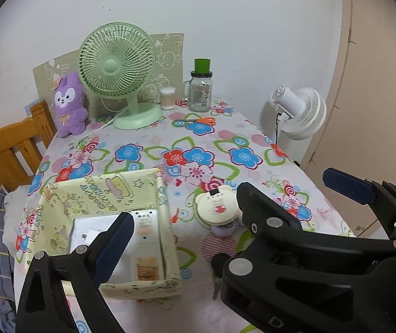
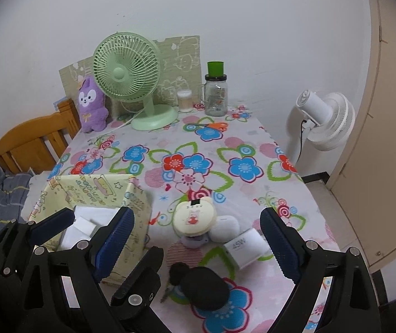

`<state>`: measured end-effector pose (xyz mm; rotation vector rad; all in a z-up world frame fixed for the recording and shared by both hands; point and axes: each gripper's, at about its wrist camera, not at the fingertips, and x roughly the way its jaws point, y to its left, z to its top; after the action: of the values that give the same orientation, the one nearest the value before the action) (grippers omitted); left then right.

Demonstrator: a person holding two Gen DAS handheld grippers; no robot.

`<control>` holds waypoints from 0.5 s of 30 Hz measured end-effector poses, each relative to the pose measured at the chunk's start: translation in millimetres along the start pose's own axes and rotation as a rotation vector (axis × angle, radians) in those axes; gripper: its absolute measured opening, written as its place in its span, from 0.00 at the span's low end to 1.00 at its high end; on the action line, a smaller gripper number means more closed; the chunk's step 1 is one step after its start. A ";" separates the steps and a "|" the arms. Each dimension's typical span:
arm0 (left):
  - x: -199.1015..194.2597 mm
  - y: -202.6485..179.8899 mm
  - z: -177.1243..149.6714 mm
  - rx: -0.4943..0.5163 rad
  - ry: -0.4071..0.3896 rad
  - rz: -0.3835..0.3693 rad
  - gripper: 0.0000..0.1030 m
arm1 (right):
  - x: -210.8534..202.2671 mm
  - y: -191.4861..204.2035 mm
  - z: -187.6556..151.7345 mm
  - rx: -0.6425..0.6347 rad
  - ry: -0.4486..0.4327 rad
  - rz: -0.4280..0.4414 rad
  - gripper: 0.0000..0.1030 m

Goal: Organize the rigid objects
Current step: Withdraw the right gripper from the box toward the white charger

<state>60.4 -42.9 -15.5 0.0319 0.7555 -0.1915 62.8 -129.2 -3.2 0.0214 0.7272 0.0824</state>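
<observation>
A yellow cartoon-print box [image 1: 100,194] [image 2: 92,191] stands at the near left of the flowered table and holds white flat items [image 1: 92,233]. Right of it lie a cream bear-shaped case [image 1: 217,208] [image 2: 195,217], a white round case [image 2: 224,227], a white 45W charger [image 2: 243,248] and a black pouch [image 2: 206,288] with keys [image 2: 167,291]. My left gripper [image 1: 198,219] is open above the box's right wall, its right finger hidden behind the right gripper. My right gripper [image 2: 196,213] is open over the loose items and holds nothing. The two grippers overlap side by side.
At the back stand a green desk fan [image 1: 117,66], a purple plush [image 1: 69,102], a glass jar with a green lid [image 1: 200,88], a swab cup [image 1: 167,97] and orange scissors [image 1: 198,120]. A wooden frame [image 1: 6,149] is left, a white floor fan [image 1: 298,111] right.
</observation>
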 end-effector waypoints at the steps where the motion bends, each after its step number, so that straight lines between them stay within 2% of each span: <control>1: 1.0 -3.3 -0.2 0.001 -0.002 -0.001 0.96 | 0.1 -3.7 -0.4 -0.001 0.000 -0.002 0.91; 15: 17.7 -34.2 -6.9 -0.030 0.012 -0.030 0.96 | 4.9 -36.4 -7.5 -0.031 -0.002 -0.014 0.91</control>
<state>62.1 -78.7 -31.3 -0.0070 0.7715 -0.2089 63.9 -165.1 -13.8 -0.0137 0.7240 0.0800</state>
